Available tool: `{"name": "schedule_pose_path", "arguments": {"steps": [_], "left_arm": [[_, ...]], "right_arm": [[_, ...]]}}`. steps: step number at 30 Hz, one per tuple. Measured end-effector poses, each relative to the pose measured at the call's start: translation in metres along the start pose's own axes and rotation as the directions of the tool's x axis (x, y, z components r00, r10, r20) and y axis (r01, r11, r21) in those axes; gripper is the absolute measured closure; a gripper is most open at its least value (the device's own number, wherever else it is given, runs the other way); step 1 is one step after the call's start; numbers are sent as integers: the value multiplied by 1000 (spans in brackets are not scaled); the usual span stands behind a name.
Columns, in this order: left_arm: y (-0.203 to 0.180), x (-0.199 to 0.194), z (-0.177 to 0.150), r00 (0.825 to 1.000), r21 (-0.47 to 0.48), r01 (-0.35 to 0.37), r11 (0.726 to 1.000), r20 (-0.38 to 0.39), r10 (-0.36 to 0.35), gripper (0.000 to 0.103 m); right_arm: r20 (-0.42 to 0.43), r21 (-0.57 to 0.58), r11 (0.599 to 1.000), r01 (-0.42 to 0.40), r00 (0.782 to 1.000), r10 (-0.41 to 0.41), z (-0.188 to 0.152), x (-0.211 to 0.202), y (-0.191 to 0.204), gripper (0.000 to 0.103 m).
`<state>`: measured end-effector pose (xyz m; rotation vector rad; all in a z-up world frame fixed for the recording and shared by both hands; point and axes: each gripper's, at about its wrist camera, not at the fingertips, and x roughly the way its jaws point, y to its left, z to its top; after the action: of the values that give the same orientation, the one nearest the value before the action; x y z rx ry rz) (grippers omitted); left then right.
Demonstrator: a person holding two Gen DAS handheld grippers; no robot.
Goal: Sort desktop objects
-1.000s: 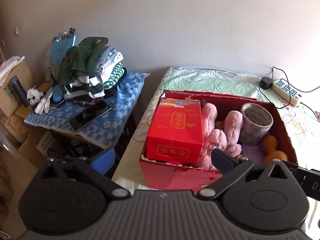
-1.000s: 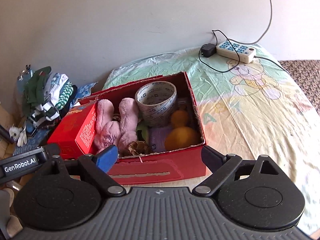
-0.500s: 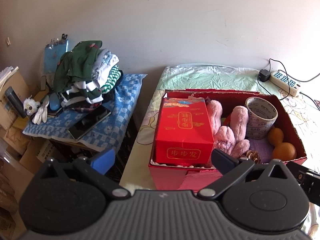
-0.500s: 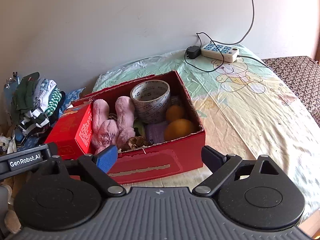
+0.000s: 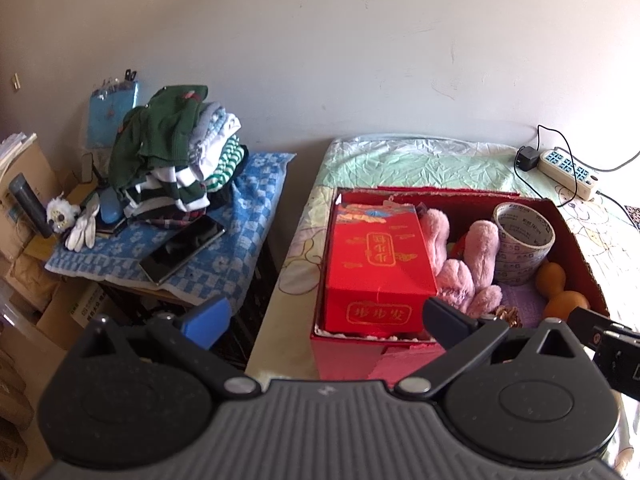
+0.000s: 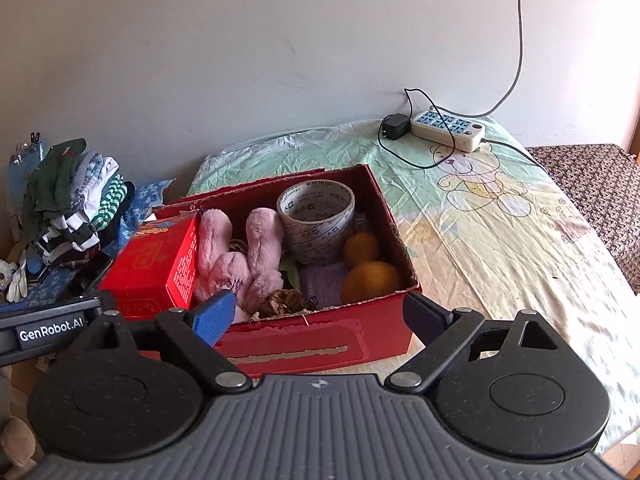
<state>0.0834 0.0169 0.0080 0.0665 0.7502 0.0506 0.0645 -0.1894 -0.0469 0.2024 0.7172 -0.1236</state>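
Note:
An open red cardboard box (image 6: 304, 344) (image 5: 352, 354) stands on the bed. It holds a red gift carton (image 5: 376, 264) (image 6: 156, 268), a pink plush toy (image 6: 240, 256) (image 5: 468, 268), a tape roll (image 6: 318, 220) (image 5: 522, 244), two orange fruits (image 6: 370, 280) (image 5: 566, 302), a purple cloth (image 6: 320, 284) and a dried brown bit (image 6: 286, 302). My left gripper (image 5: 326, 314) is open and empty, in front of the box's left near corner. My right gripper (image 6: 318, 310) is open and empty, just before the box's near wall.
A power strip (image 6: 448, 130) (image 5: 568, 168) with a plugged adapter and cables lies at the bed's far edge. Left of the bed, a side table with a blue checked cloth (image 5: 224, 248) carries a pile of clothes (image 5: 176, 160), a phone (image 5: 182, 248) and gloves. Cardboard boxes stand at far left.
Both grippers have pulled back and up from the red box, which now looks smaller and further away. Both stay open and empty; nothing in the box has moved.

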Motion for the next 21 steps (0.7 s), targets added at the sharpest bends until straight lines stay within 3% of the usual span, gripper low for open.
{"name": "schedule_pose_path", "arguments": {"steps": [21], "left_arm": [[-14, 24, 20, 999, -58, -16, 998, -41, 14, 1]], "right_arm": [[-25, -57, 997, -54, 998, 52, 37, 31, -5, 10]]}}
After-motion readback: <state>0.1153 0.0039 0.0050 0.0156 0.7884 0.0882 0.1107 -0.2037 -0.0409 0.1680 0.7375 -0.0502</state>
